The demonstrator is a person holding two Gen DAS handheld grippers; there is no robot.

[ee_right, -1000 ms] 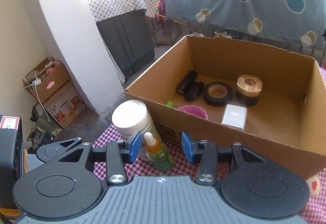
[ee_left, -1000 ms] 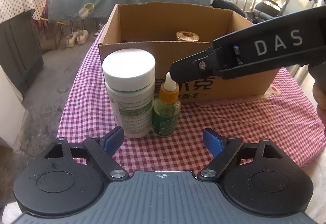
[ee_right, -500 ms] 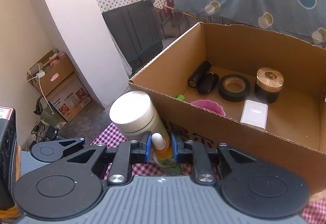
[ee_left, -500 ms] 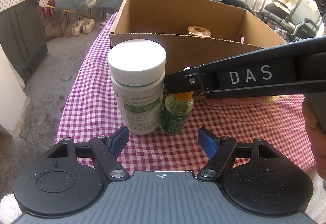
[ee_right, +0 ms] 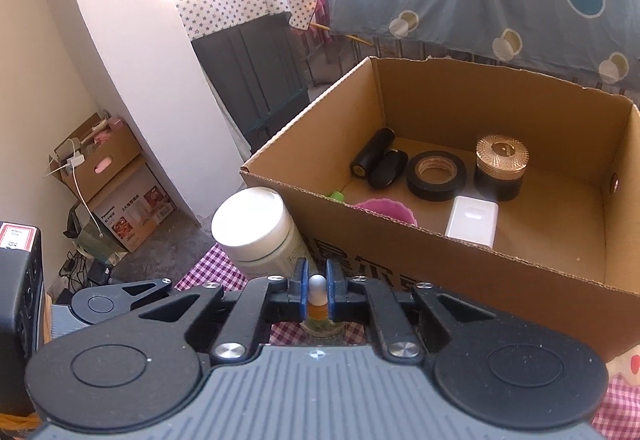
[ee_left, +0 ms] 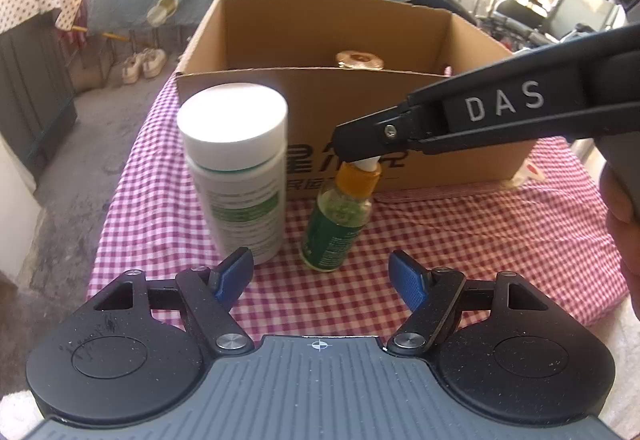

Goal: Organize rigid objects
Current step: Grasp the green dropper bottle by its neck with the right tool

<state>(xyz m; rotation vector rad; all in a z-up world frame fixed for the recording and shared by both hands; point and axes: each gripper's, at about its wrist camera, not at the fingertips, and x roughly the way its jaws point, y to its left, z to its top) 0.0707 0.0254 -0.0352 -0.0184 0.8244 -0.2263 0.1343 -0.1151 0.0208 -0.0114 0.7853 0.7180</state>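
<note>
A small green dropper bottle [ee_left: 338,224] with an orange collar and white tip stands tilted on the checked cloth, right of a white pill jar [ee_left: 236,168]. My right gripper [ee_right: 317,290] is shut on the dropper bottle's white tip [ee_right: 317,289]; it shows in the left wrist view as a black arm [ee_left: 460,120] reaching in from the right. My left gripper [ee_left: 320,274] is open and empty, just in front of both bottles. The cardboard box [ee_left: 400,160] stands behind them.
Inside the box [ee_right: 520,272] lie a black tape roll [ee_right: 436,176], a gold-lidded jar [ee_right: 500,164], a white block [ee_right: 472,222], black cylinders [ee_right: 380,158] and a pink cup [ee_right: 386,210]. The cloth's left edge [ee_left: 120,208] drops to the floor.
My right gripper has closed from open onto the dropper bottle's tip. The bottle now leans. My left gripper has stayed open in front.
</note>
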